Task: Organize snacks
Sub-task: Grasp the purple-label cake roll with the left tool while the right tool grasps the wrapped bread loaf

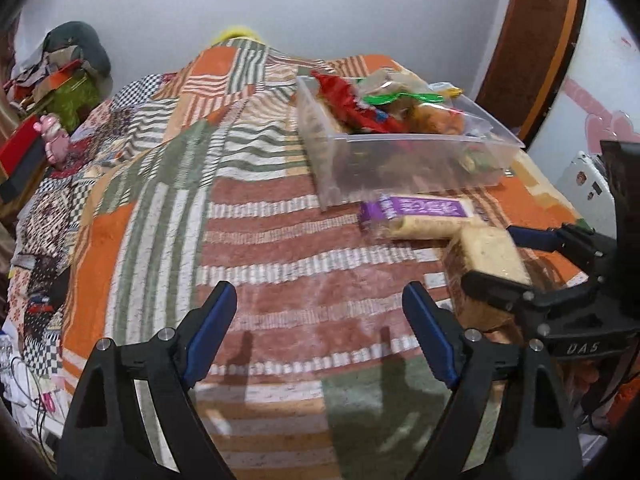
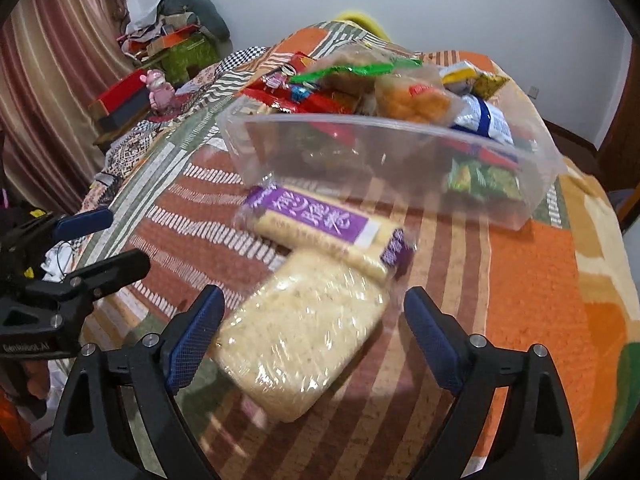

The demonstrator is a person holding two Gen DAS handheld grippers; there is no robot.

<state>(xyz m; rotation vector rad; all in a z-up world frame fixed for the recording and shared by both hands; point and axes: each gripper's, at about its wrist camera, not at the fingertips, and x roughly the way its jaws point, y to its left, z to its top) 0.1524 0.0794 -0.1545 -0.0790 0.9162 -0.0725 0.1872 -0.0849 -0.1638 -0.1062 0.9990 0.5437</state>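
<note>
Right claw (image 2: 312,328) spread wide astride clear-wrapped noodle block (image 2: 300,344) on bed quilt (image 2: 520,280) | purple packet (image 2: 320,232) touching at 12 o'clock, snack bin (image 2: 400,184) beyond | likely light, brittle, slippery: grip the long sides gently | left claw (image 1: 320,332) open, empty

Patchwork-quilted bed (image 1: 240,208) (pale wall (image 1: 360,12) behind)

Bright, motion-blurred, fisheye-warped edges

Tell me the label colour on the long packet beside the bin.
Purple with white characters on the long packet; clearest in the right wrist view.
</note>
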